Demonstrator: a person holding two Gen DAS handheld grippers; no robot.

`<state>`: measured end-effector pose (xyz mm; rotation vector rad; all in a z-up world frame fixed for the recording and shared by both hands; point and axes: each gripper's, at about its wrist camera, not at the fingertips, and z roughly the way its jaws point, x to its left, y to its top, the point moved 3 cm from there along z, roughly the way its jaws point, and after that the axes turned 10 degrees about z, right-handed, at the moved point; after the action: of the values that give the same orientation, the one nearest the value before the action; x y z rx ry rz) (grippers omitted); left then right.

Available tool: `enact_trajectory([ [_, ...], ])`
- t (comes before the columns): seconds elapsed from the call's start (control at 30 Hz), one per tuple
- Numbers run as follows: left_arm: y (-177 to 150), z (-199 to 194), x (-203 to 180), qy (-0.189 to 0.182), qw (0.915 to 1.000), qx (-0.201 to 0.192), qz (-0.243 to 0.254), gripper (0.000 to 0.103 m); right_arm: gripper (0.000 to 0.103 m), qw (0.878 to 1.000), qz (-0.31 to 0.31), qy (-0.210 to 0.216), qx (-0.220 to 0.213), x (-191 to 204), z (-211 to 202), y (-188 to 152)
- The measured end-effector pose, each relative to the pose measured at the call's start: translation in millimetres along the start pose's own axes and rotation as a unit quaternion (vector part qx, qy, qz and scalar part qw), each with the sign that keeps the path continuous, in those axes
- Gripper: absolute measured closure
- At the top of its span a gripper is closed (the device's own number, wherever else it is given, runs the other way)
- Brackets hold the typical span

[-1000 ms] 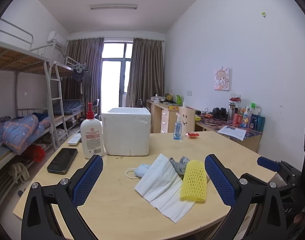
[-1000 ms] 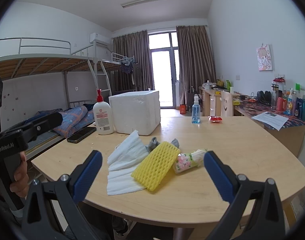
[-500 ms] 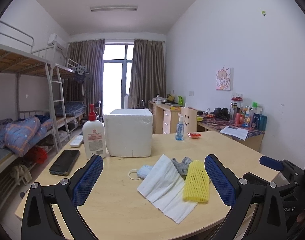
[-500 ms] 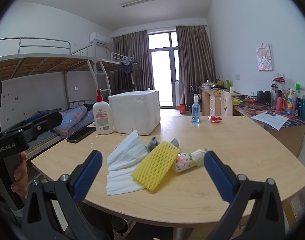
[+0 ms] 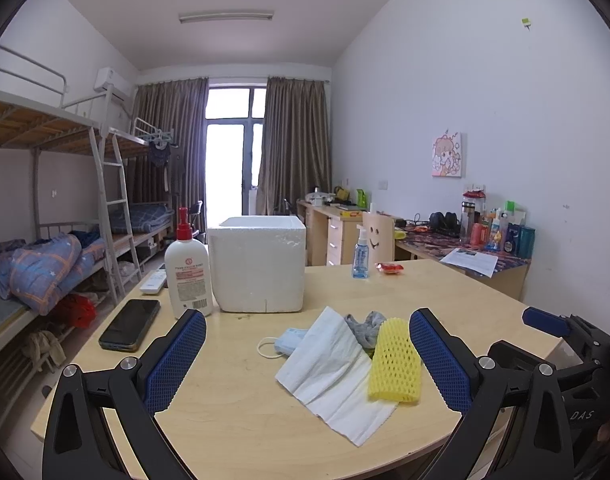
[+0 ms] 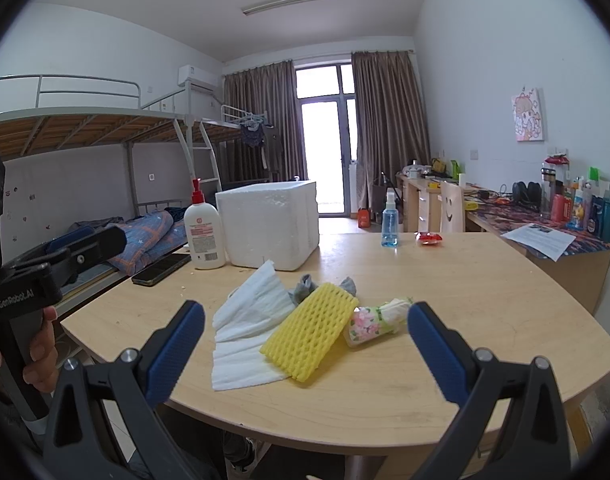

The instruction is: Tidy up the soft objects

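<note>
Yellow foam net [image 6: 309, 332] mid-table, gripper [image 6: 305, 354] spread

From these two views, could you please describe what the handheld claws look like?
Both the left claw and the right claw have black angular frames with silver bolts and blue dimpled pads. The left unit's black body, seen from the right view, reads "GenRobot.AI" in white.

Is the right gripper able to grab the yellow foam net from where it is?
Probably yes. The right gripper is open and empty, and the yellow foam net lies on top of the pile, right between its fingers, with nothing in front.
</note>
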<state>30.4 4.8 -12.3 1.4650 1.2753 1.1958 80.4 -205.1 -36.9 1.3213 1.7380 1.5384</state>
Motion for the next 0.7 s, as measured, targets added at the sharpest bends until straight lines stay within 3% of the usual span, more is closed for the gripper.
enact_trajectory([
  [0.7,3.3,5.3,8.4,0.011,0.9999,0.006,0.003,0.001,0.000,1.000,0.001,-0.004,0.001,-0.8,2.3,4.2],
])
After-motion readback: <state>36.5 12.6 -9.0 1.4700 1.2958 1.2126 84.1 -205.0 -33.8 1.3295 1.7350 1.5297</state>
